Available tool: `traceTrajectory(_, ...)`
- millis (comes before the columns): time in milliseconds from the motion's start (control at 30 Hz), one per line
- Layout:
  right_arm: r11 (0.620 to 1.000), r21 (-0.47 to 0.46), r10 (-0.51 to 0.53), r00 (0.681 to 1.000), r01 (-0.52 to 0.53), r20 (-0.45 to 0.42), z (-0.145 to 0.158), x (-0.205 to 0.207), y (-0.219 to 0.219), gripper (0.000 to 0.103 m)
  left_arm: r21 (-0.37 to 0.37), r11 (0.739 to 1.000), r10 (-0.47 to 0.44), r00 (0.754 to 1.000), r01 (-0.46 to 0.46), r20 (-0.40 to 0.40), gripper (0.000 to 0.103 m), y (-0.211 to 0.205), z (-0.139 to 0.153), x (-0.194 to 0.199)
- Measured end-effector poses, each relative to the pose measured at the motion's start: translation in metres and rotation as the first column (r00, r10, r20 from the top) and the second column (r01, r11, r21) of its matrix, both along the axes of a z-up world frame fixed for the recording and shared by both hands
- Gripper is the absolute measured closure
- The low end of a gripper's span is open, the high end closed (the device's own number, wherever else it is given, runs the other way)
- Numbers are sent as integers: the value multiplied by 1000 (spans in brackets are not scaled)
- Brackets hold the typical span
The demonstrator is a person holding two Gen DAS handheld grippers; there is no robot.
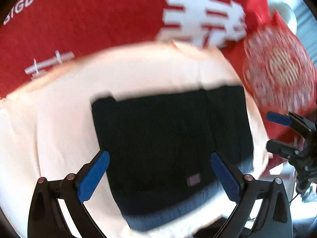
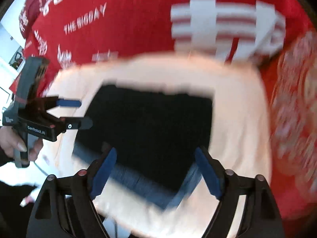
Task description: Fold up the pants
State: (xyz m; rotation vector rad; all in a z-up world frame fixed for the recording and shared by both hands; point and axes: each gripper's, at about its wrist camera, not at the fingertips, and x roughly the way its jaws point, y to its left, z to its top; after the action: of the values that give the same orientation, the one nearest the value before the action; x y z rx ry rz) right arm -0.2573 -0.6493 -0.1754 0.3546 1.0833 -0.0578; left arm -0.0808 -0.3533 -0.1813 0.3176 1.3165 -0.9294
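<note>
Red cloth (image 1: 99,19) with white lettering covers the surface, a pale cream sheet (image 1: 49,119) laid over it. Black folded pants (image 1: 158,134) sit mid-sheet, blue denim edge at the near side. My left gripper (image 1: 158,174) hangs spread over the pants' near edge, pinching nothing. My right gripper (image 2: 154,170) is spread too, empty, over the near right corner. Red patterned mesh item (image 1: 277,69) lies far right, apart from the pants. Sheet margin open on all sides; both views blurred
</note>
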Motion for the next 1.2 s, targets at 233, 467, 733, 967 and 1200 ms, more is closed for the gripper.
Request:
traceTrajectory(233, 994, 99, 51, 999, -50, -12, -47, 75, -13, 18, 73, 997, 10, 999, -7, -47, 1, -52, -48, 23)
traceTrajectory(467, 986, 163, 5, 991, 17, -134, -96, 72, -25, 17, 135, 987, -86, 996, 83, 16, 1, -54, -69, 3)
traceTrajectory(733, 991, 83, 103, 994, -105, 28, -17, 32, 30, 14, 33, 999, -10, 1000, 11, -17, 1, -18, -17, -29)
traceTrajectory(967, 973, 61, 229, 965, -223, -125, -70, 18, 79, 14, 182, 978, -104, 995, 101, 7, 1, -17, -54, -68)
traceTrajectory(1200, 991, 103, 103, 984, -89, -142, -44, -6, 92, 14, 235, 972, 17, 999, -4, -50, 1, 14, -36, -92)
